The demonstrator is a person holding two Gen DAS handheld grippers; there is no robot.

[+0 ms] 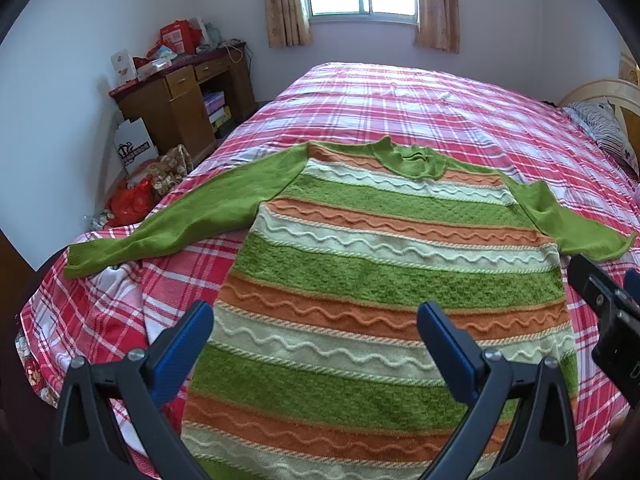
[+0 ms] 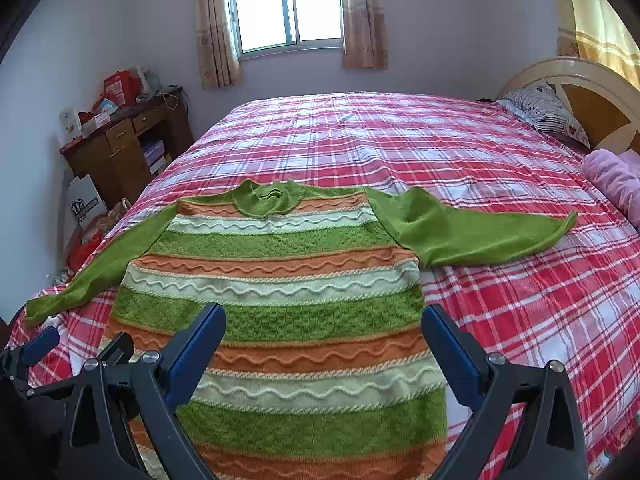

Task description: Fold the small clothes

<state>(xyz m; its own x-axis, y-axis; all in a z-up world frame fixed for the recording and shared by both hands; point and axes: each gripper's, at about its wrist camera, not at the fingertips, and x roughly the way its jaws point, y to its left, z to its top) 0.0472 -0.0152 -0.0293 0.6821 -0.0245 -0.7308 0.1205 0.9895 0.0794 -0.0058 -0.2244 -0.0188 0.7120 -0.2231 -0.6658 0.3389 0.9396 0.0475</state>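
Sweater flat on bed

Left hand-held gripper: two matte black plastic arms, triangular cut-outs near the base, silver round screws at the joints, flat blue finger pads with a fine woven texture. Right hand-held gripper: same build, black angular arms, silver screw heads, blue textured pads. Seen from the left wrist camera at the right edge: black boxy body, small screw, blue tip.
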